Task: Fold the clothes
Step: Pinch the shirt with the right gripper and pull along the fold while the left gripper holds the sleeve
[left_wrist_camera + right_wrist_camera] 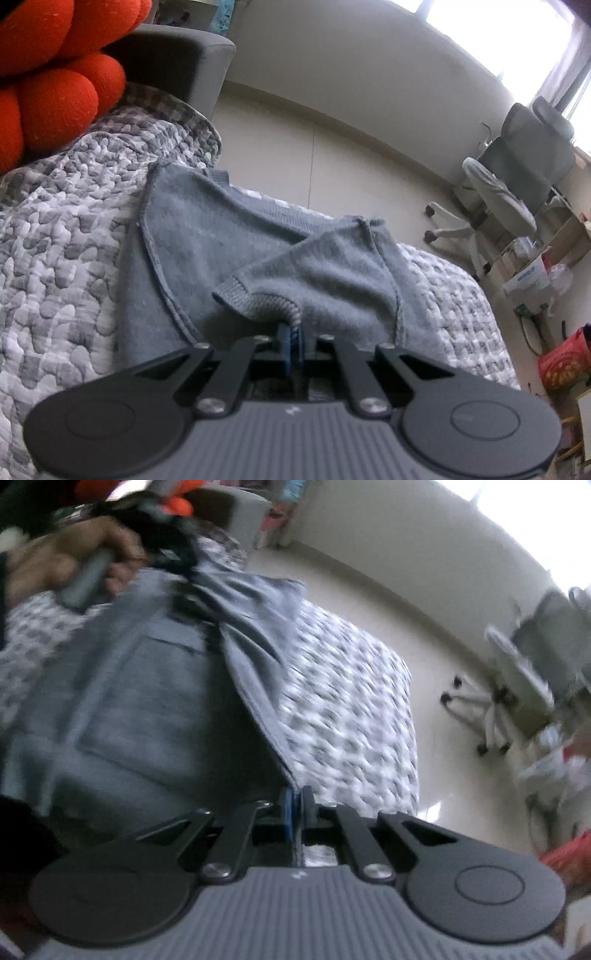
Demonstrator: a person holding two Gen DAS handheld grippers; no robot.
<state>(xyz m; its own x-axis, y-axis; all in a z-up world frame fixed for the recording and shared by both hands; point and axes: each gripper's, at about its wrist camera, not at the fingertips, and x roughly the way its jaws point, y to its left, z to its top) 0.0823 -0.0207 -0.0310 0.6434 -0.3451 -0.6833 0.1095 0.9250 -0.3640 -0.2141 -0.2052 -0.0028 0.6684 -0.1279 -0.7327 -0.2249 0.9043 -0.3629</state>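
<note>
A grey knit sweater (pixel 221 236) lies on the quilted bed cover (pixel 62 236). My left gripper (pixel 293 334) is shut on the ribbed edge of a folded-over part of the sweater. In the right wrist view the sweater (pixel 129 701) is spread over the bed, blurred. My right gripper (pixel 295 805) is shut on the sweater's right edge, which runs taut up toward the other gripper (pixel 181 565), held in a hand (pixel 55 565) at the top left.
An orange knotted cushion (pixel 51 74) and a dark grey headboard (pixel 177 62) are at the top left. The bed's edge drops to a pale floor (pixel 332 155). An office chair (pixel 509 184), shelves with clutter and a red bag (pixel 565 362) stand at the right.
</note>
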